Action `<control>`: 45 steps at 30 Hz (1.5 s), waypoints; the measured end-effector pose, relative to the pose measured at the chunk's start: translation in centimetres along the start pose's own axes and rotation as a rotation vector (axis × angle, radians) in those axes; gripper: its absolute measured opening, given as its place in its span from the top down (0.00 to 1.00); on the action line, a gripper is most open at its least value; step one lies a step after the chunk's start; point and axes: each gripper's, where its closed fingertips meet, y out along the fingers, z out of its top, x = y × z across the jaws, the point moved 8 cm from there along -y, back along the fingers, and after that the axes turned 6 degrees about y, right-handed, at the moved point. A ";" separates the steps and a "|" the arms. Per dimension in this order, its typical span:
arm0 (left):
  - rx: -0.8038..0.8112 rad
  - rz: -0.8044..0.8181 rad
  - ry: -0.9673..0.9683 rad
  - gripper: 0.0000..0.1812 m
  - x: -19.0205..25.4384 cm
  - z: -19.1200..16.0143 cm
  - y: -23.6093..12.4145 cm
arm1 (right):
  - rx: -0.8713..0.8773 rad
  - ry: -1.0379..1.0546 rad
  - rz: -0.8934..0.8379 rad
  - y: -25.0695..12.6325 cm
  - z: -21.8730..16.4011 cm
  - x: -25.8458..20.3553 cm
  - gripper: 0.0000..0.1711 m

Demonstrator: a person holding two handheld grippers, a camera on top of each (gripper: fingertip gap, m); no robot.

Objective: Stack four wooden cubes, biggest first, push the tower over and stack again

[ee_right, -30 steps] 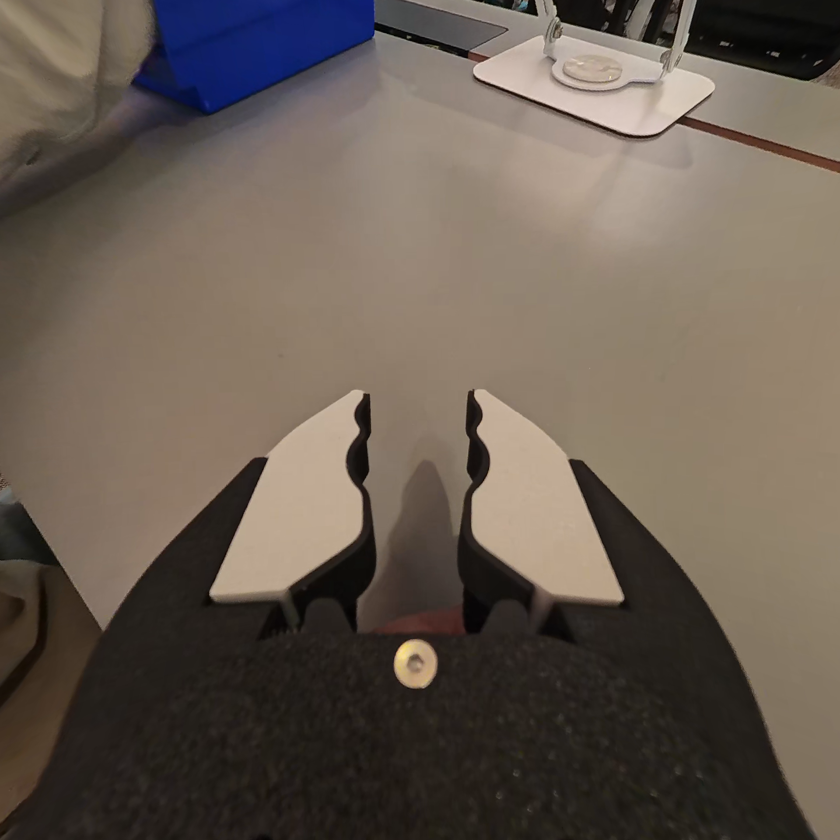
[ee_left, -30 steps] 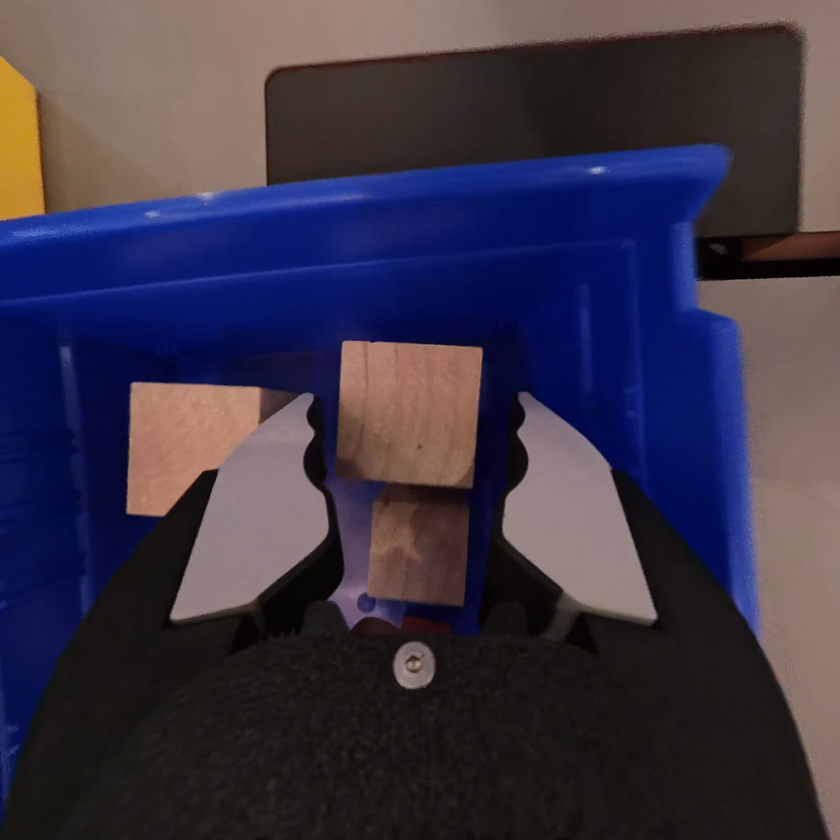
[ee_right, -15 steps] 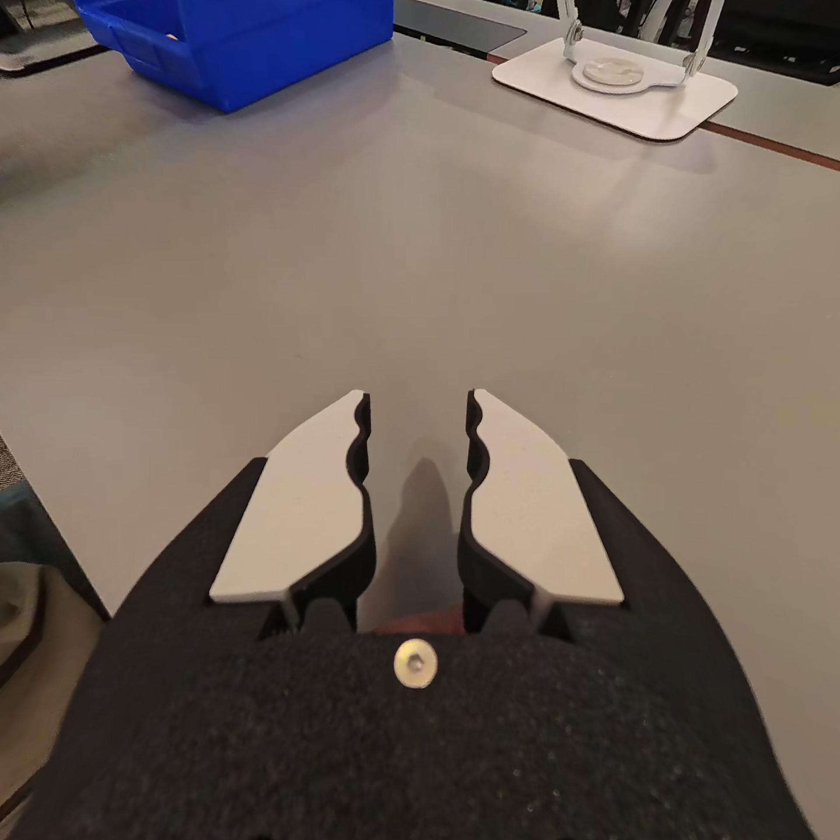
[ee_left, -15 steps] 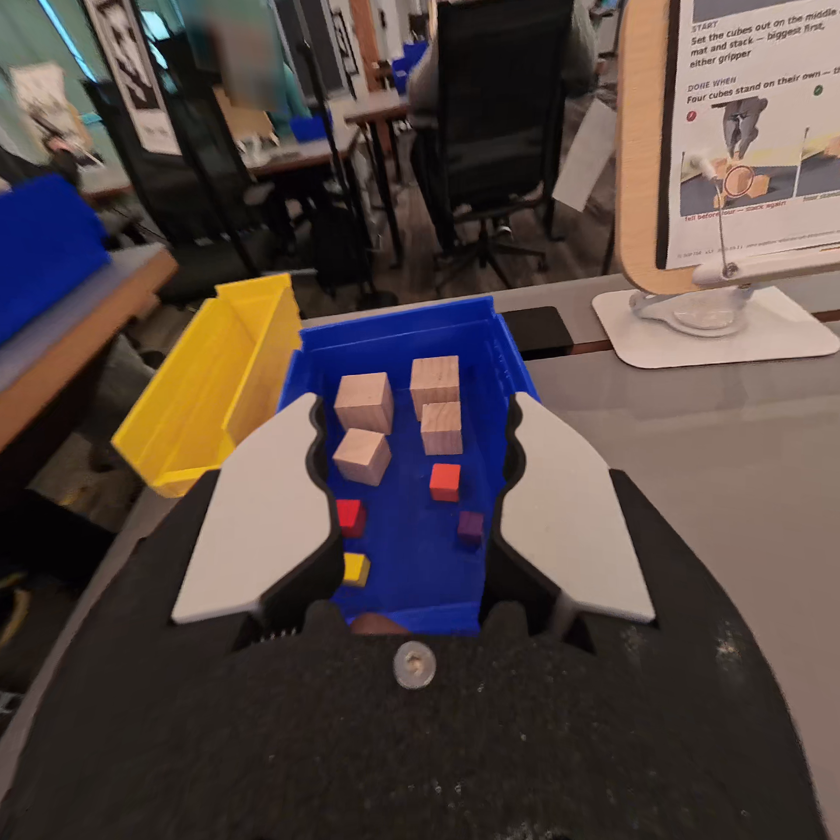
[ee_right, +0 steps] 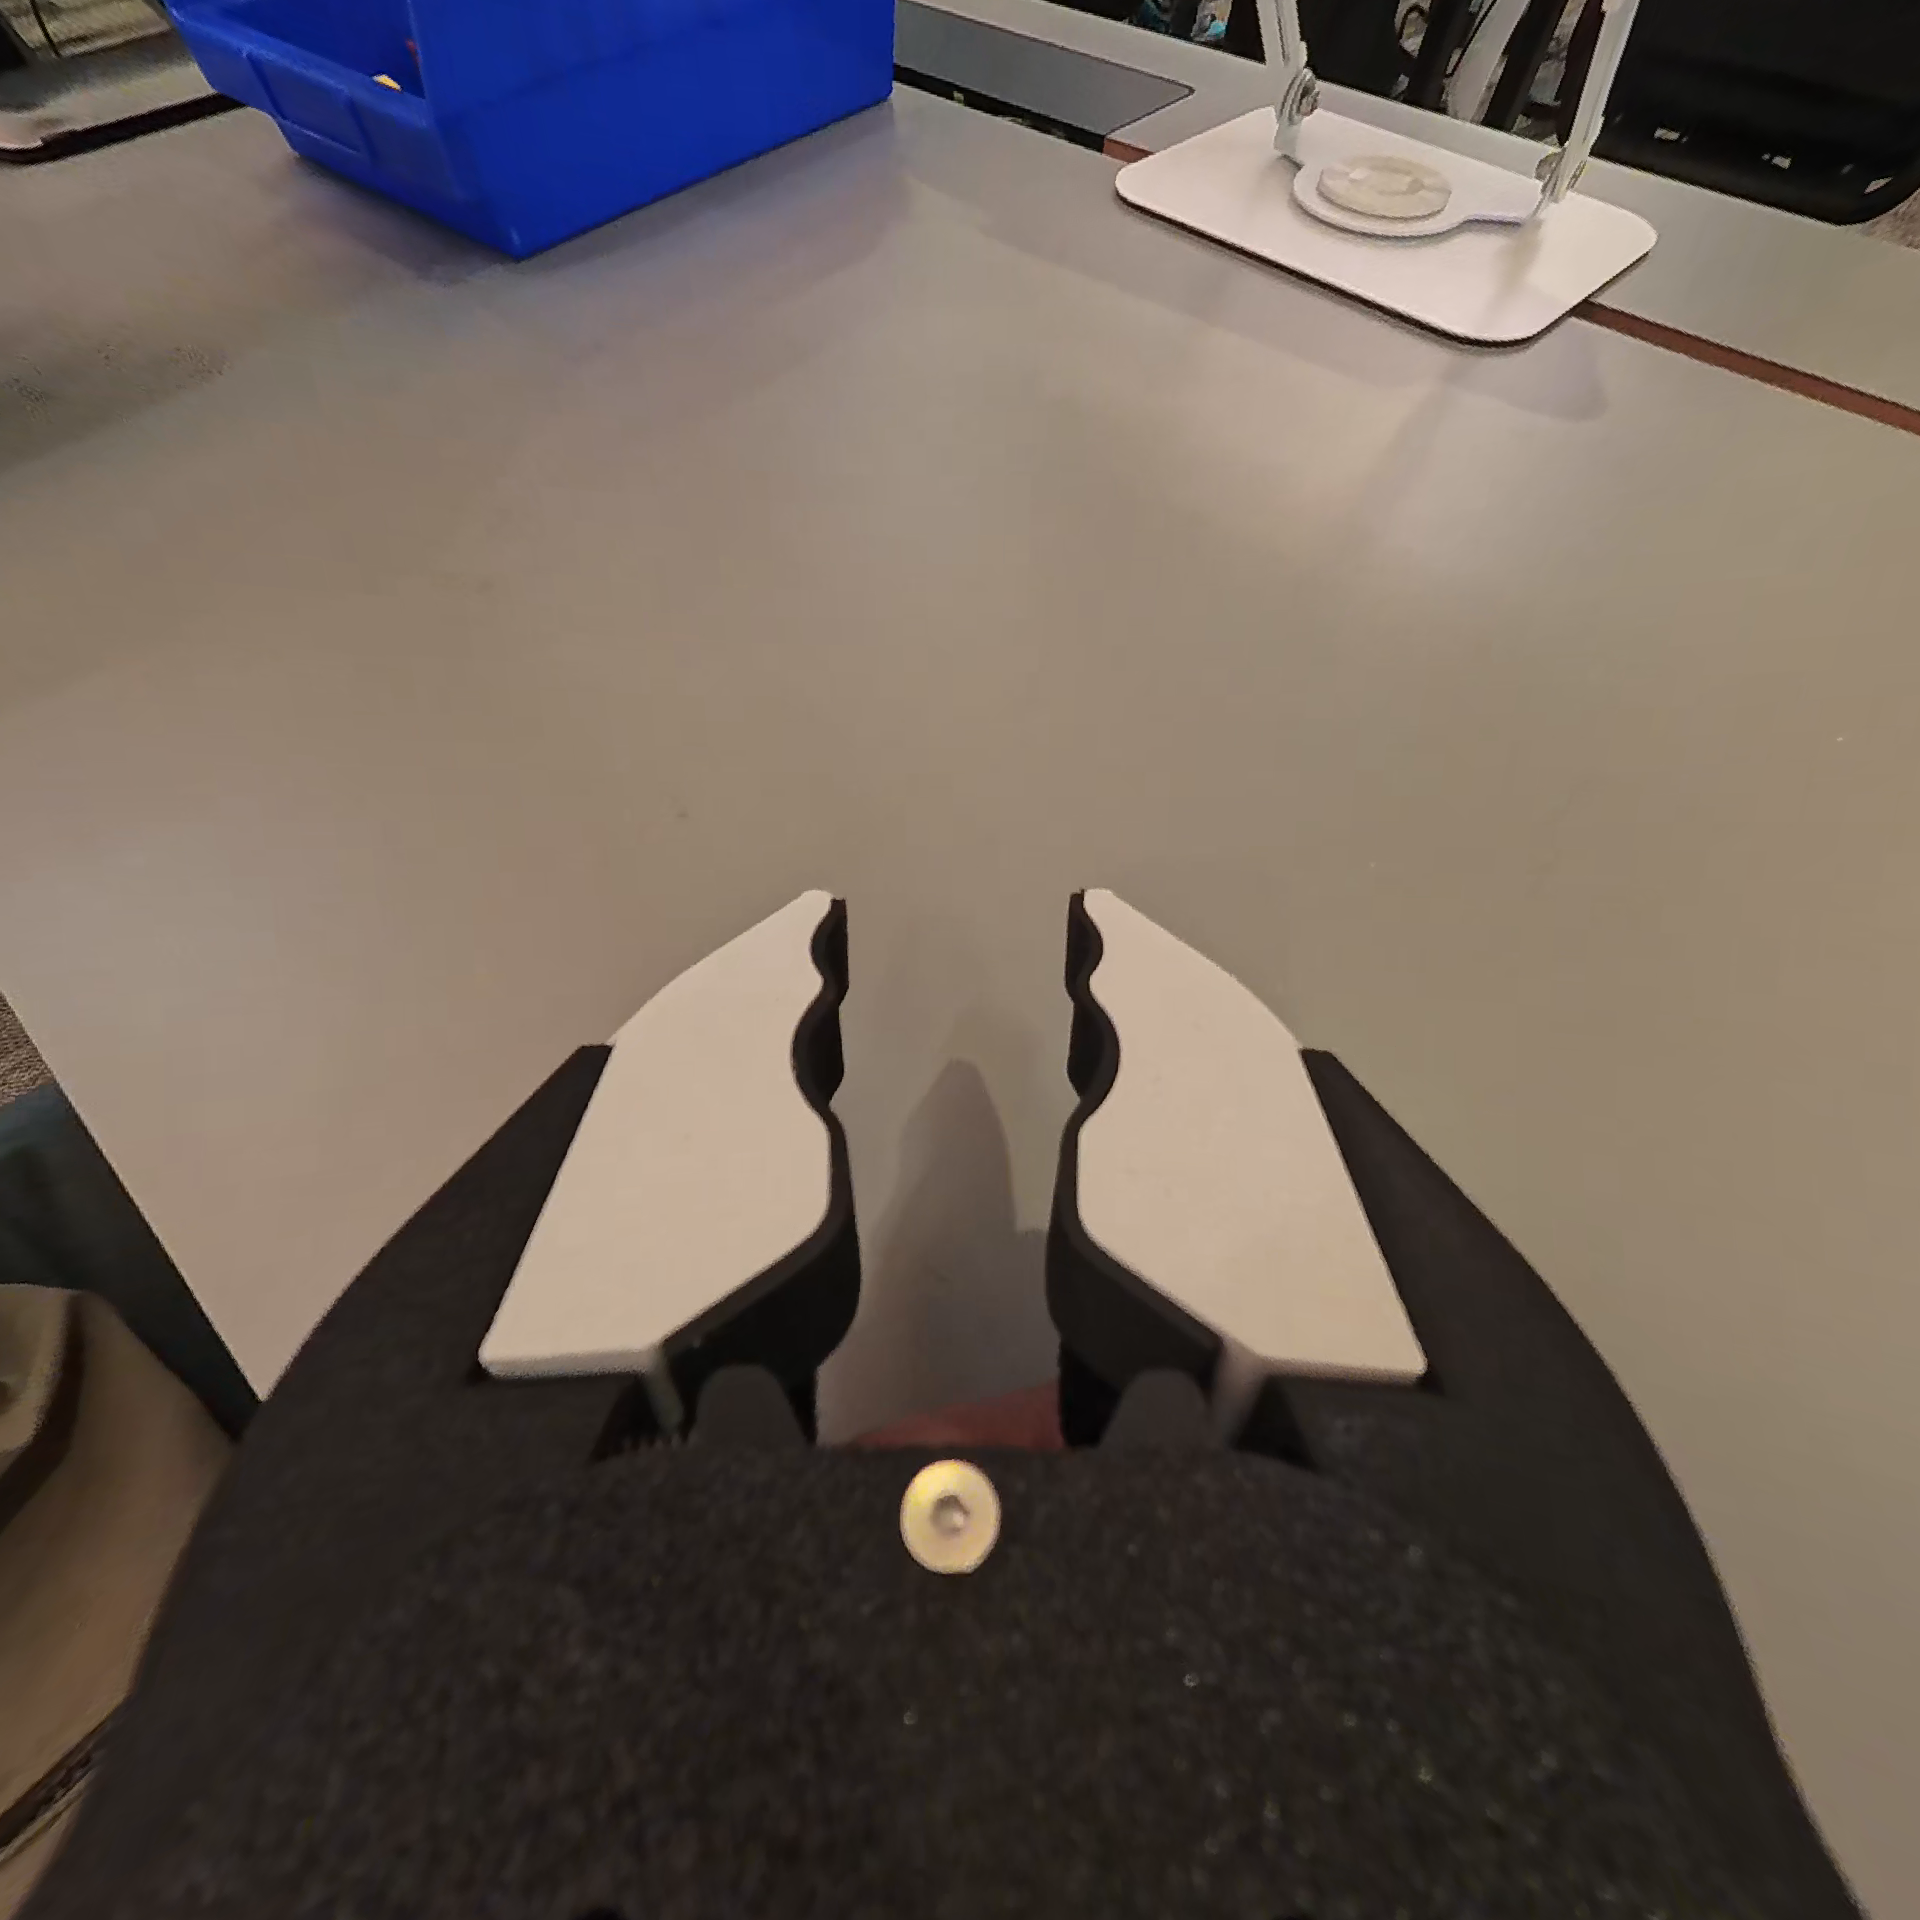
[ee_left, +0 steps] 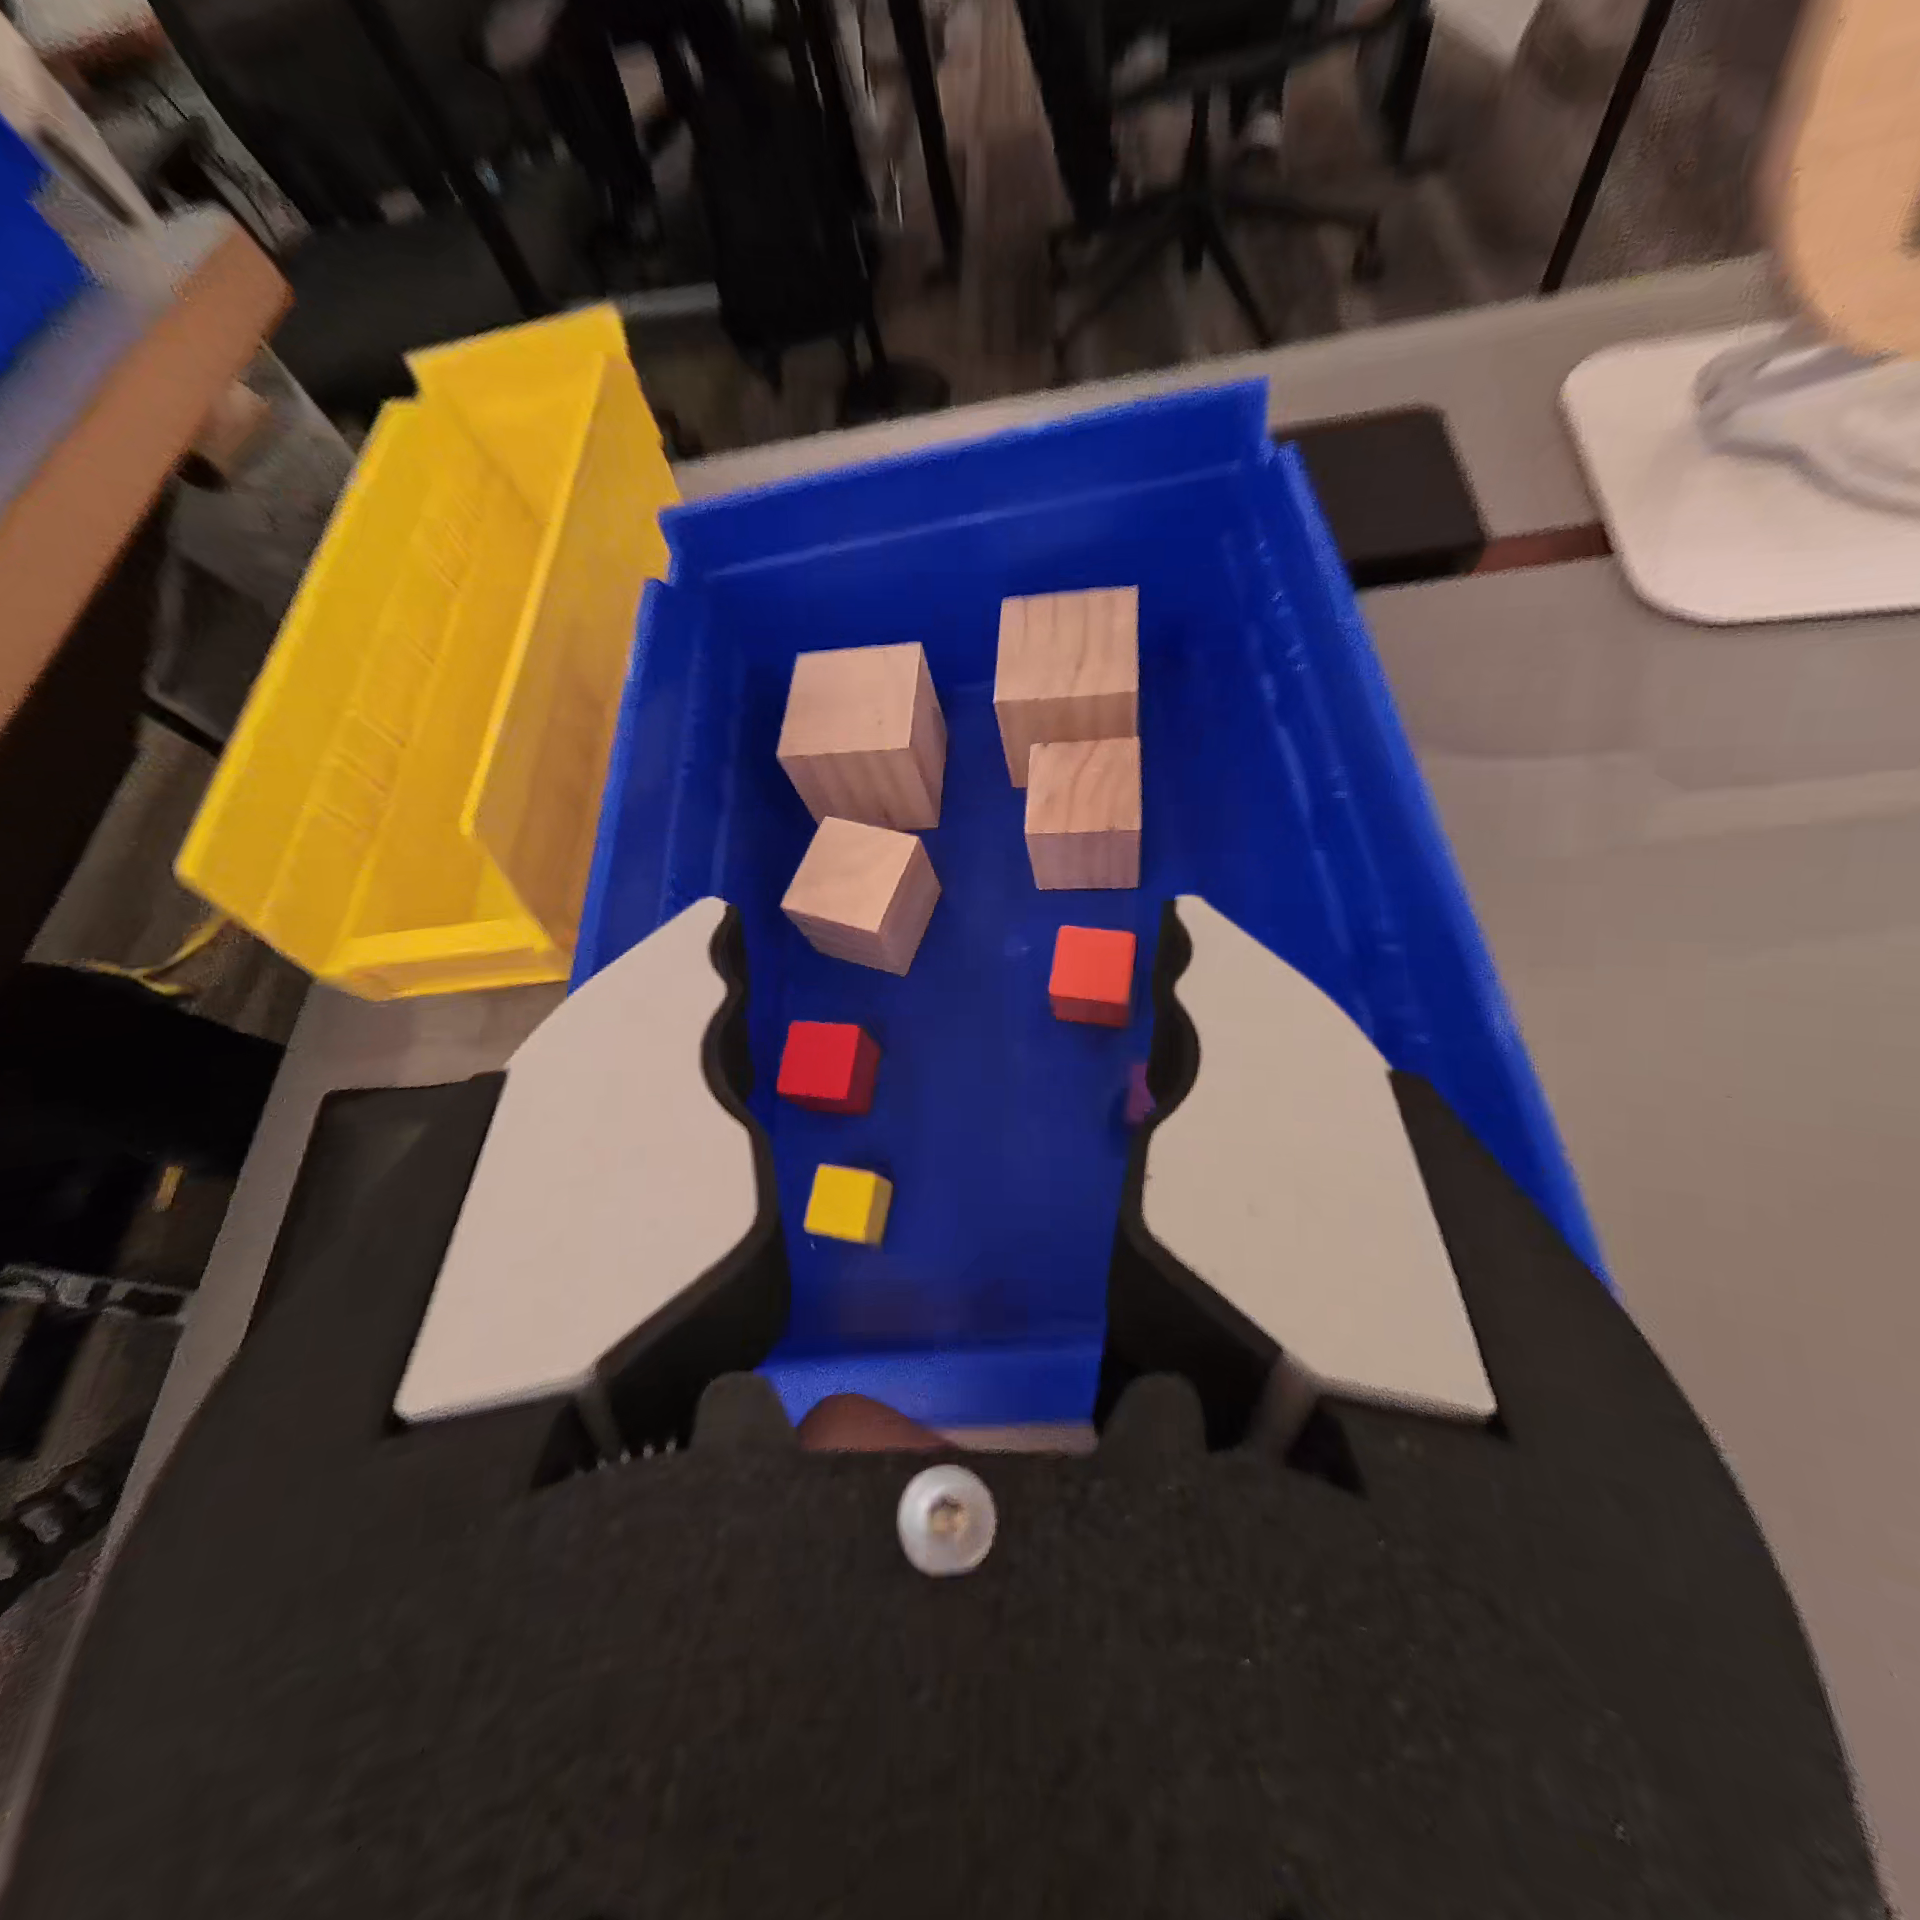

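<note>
Your left gripper (ee_left: 951, 920) hangs above the open blue plastic bin (ee_left: 1320, 831), jaws spread wide and holding nothing. Inside the bin, four plain wooden cubes (ee_left: 862, 732) sit toward its far end: two by the left wall, two touching each other (one just in front of the other) nearer the right wall. Closer to you lie a small orange cube (ee_left: 1091, 971), a small red cube (ee_left: 824, 1062) and a small yellow cube (ee_left: 847, 1202). An empty yellow plastic bin (ee_left: 416, 727) stands just beside the blue one, at the grey table's (ee_right: 935, 571) left edge. Your right gripper (ee_right: 956, 914) rests low over the bare table, jaws parted and empty, the blue bin well apart at the far left, a white stand base (ee_right: 1392, 223) at the far right.
</note>
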 end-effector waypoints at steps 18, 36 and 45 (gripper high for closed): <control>-0.522 -0.081 0.020 0.65 -4.7 2.2 20.4 | -0.028 -0.030 -0.004 0.7 -0.1 -0.4 0.77; -0.520 -0.050 0.102 0.64 -3.3 2.3 19.2 | -0.016 -0.001 0.023 0.5 0.0 -0.1 0.77; -0.111 -0.221 0.391 0.65 1.6 9.5 4.4 | -0.005 -0.017 0.023 0.2 0.4 -0.6 0.77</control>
